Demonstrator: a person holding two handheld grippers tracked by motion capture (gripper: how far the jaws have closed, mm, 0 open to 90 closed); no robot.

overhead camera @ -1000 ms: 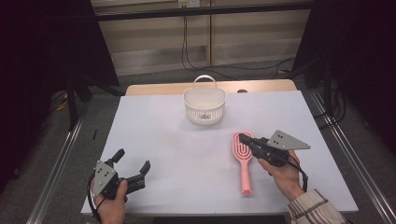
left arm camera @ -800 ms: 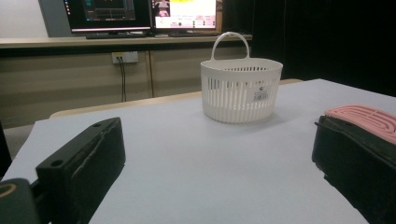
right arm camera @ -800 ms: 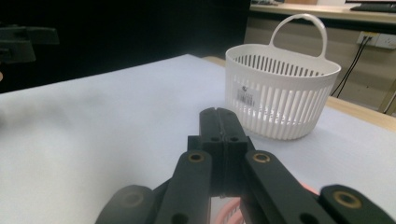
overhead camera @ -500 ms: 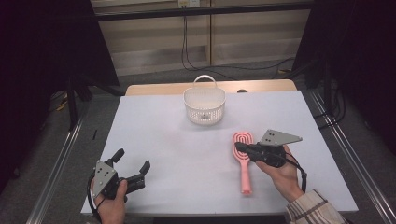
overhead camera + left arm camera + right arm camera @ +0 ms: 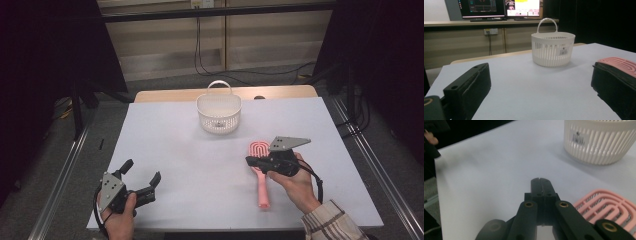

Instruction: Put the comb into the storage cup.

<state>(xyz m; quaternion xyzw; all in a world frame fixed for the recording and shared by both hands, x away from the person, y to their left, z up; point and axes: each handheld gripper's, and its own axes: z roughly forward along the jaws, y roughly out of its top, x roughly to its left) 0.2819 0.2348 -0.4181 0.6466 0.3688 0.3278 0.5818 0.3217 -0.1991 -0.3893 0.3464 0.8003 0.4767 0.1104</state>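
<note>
1. Right gripper (image 5: 248, 160), its jaws pressed together on nothing, hovers over the pink hairbrush (image 5: 260, 172) near the table's right edge; the right gripper view shows the closed tips (image 5: 541, 180) pointing past the brush's head toward open tabletop.
2. Left gripper (image 5: 142, 176) rests by the near left corner with its jaws spread wide and nothing between them; the left gripper view looks across the table at the basket (image 5: 553, 49).
3. Judged from this, the work stands at the approach: the brush lies flat and ungripped, and the likely aim is the white basket (image 5: 219, 113) at the middle of the far edge.
4. Next move calls for the right jaws to open, drop astride the narrow handle or the neck, and close squarely, since a grip on the broad head could slip.
5. Hairbrush: rigid pink plastic, oval vented head of looping ribs (image 5: 609, 207), slim straight handle pointing to the near edge.
6. Basket: white plastic, round, walls of thin vertical slats, an arched loop handle at the rim, a small label on the side.
7. Table (image 5: 180, 150): smooth, matte, pale sheet.
</note>
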